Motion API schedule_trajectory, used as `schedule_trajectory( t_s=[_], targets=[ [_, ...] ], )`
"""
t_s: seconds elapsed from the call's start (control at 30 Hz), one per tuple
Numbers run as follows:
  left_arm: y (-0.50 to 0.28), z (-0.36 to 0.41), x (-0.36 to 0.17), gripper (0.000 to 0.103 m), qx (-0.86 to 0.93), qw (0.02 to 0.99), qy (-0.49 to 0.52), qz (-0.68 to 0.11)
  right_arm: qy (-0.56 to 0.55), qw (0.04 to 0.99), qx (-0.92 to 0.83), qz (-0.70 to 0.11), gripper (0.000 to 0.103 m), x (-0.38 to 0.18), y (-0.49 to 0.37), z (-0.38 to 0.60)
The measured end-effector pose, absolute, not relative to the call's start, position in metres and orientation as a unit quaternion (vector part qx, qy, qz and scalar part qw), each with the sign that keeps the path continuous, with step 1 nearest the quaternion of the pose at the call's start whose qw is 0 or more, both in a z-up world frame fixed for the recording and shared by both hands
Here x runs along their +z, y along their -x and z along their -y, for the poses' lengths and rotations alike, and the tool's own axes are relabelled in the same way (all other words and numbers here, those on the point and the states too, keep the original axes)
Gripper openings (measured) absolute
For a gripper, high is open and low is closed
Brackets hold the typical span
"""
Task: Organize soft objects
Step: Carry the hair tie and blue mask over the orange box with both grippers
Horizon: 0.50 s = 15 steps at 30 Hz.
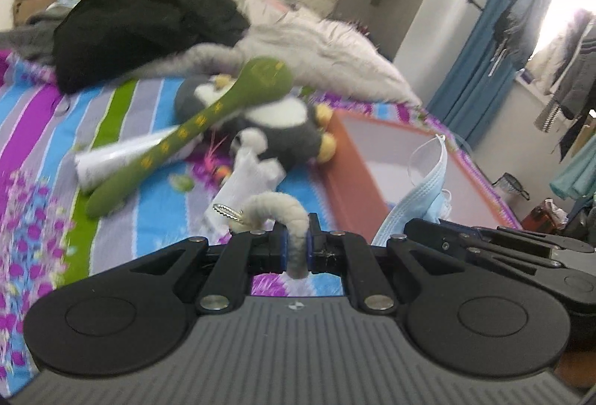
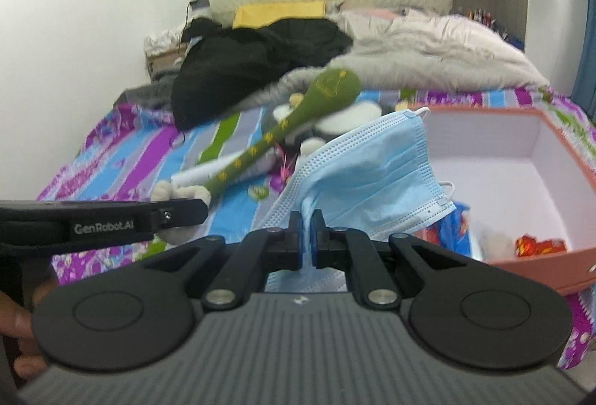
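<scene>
The left gripper (image 1: 297, 247) has its jaws clamped on a grey plush strip (image 1: 287, 215); what hangs from it is hidden, only a metal clip (image 1: 228, 211) showing. The right gripper (image 2: 307, 239) pinches a blue face mask (image 2: 367, 174), which covers part of the orange box (image 2: 566, 189) behind it. Left of the box, a blurred green plush (image 1: 193, 133) lies across a half-hidden panda toy (image 1: 287, 129) on the bed (image 1: 44, 129).

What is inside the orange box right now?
In the right wrist view the orange box holds a red wrapped item, a blue-and-red packet and something pale and blurred beside them. The blue face mask, clamped in the right gripper, covers the box's near left corner.
</scene>
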<state>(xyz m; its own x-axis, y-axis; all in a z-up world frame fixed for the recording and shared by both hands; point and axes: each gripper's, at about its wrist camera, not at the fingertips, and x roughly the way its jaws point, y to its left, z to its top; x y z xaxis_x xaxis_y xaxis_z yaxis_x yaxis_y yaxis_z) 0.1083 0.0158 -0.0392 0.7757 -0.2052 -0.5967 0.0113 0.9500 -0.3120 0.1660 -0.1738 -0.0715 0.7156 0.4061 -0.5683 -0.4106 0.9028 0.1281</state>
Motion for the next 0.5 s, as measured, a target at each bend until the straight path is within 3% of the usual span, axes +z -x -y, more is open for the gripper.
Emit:
schedule_trajectory(
  t_s=[0.5],
  targets=[
    [-0.16, 0.052, 0.018, 0.011, -0.133, 0.942, 0.108, -0.289, -0.009, 0.952, 0.172, -0.253, 0.008, -0.027, -0.189, 0.233]
  ],
)
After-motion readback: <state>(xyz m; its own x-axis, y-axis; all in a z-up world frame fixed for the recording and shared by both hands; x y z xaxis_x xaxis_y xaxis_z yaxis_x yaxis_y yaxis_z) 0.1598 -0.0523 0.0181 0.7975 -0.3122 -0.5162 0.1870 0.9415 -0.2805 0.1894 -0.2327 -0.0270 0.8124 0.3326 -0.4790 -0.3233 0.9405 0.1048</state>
